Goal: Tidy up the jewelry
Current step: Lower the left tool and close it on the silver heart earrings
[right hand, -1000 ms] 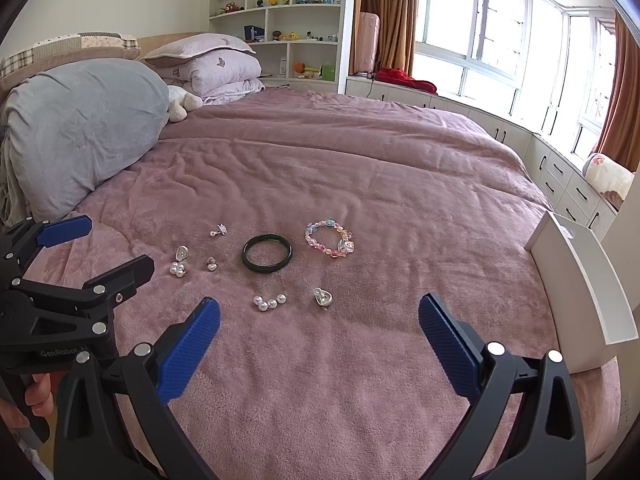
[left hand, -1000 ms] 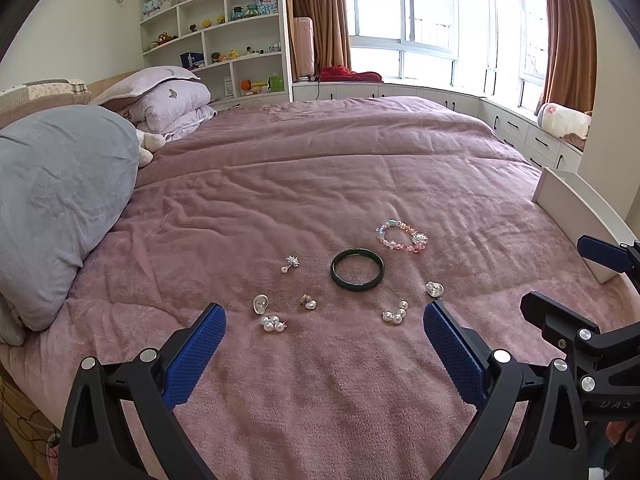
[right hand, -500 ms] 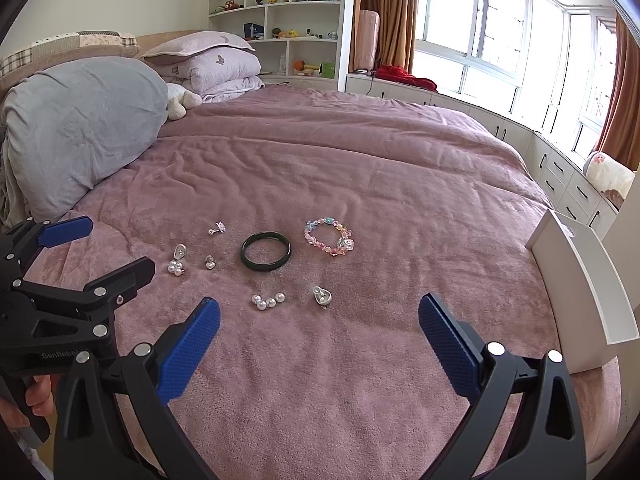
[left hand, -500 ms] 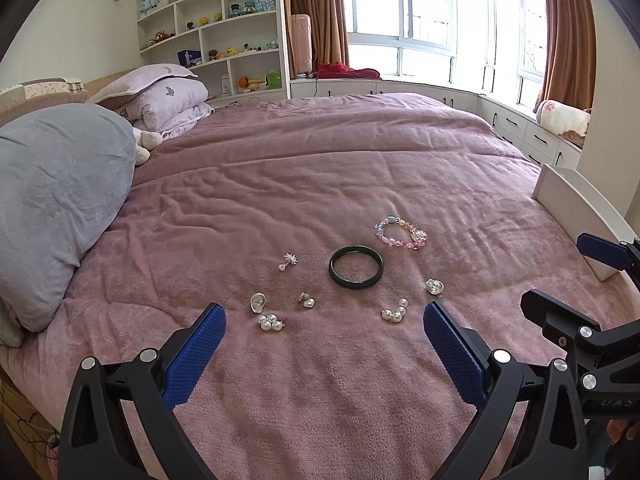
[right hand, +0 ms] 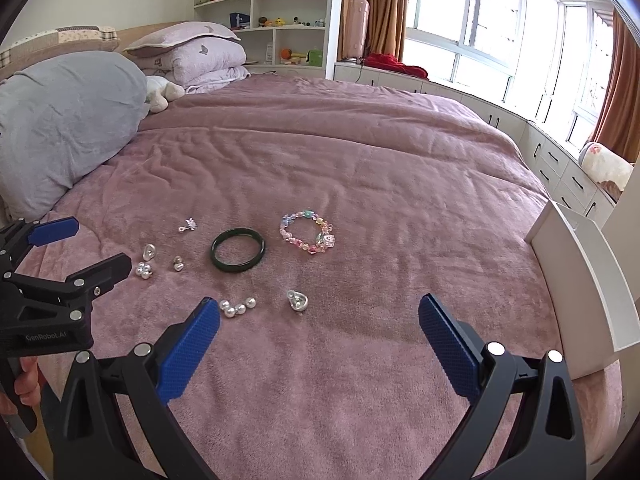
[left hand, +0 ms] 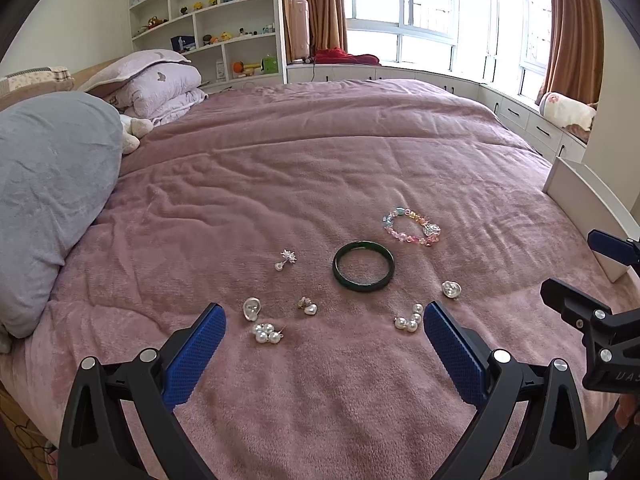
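Both views have crept a little closer to the jewelry on the bed [left hand: 320,160]. In the left view the bangle [left hand: 363,266] and pearls [left hand: 267,333] sit slightly lower than a second ago. In the right view the pearl cluster [right hand: 237,308] now lies just beside the right tool's [right hand: 320,320] left fingertip [right hand: 208,312]. No piece has shifted on the blanket.

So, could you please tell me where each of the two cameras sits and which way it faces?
Left wrist: on the left gripper, low over the pink bedspread, facing the window; the right gripper shows at its right edge.
Right wrist: on the right gripper, same heading; the left gripper and a hand show at left.
Shared: dark green bangle, beaded bracelet, white tray.
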`<state>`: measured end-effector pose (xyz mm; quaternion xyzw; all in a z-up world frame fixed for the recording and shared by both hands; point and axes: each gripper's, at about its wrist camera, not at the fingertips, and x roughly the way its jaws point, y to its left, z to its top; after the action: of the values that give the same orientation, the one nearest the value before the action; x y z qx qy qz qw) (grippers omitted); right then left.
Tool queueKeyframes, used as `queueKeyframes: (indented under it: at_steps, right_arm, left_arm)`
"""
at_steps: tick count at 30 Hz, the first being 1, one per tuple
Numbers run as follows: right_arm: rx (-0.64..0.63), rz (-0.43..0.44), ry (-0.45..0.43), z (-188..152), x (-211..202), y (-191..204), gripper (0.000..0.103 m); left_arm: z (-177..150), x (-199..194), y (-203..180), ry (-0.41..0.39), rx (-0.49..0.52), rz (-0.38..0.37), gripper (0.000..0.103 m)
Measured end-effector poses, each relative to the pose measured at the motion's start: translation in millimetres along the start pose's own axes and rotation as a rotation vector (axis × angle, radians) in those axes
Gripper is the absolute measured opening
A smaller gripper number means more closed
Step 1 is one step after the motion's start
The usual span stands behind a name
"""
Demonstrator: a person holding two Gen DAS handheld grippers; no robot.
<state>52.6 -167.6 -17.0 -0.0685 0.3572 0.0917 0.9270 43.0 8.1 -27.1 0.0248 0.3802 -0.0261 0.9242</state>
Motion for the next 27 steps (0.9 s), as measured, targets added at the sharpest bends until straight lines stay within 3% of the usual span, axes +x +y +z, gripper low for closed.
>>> queueKeyframes:
  at_steps: [6, 13, 16, 19, 22, 24, 26, 27]
  right_arm:
    - [0.013, 0.012, 0.001, 10.5, 25.3, -16.1, 0.098]
    - [0.053, 0.088, 0.038, 16.2, 62.9, -31.6, 0.098]
    - [0.029, 0.096, 0.056, 9.8, 76.5, -28.4, 0.089]
    - [-0.005, 0.1, 0.091, 0.8, 91.1, -23.0, 0.077]
    - [-0.015, 0.108, 0.111, -8.7, 102.6, -18.4, 0.07]
    - [-0.014, 0.118, 0.122, -12.2, 107.8, -17.4, 0.068]
    - [-0.015, 0.12, 0.131, -15.4, 113.2, -16.2, 0.068]
    - [-0.015, 0.124, 0.134, -15.4, 114.6, -15.8, 0.068]
  left_arm:
    - [10.1, 36.0, 0.3, 0.034, 0.03, -0.005, 0.1]
    - [7.6, 70.4, 4.6, 0.069, 0.035, -0.005, 0.1]
    - [0.3, 82.7, 4.8, 0.081, 0.064, 0.032, 0.1]
    - [-4.9, 92.2, 7.4, 0.092, 0.079, 0.009, 0.099]
    - [-8.1, 99.5, 11.4, 0.113, 0.075, -0.004, 0.086]
    - [-10.5, 107.7, 17.0, 0.139, 0.061, -0.012, 0.07]
    - [-12.9, 116.6, 23.5, 0.16, 0.042, -0.019, 0.068]
    - [-14.0, 119.4, 25.8, 0.165, 0.036, -0.027, 0.063]
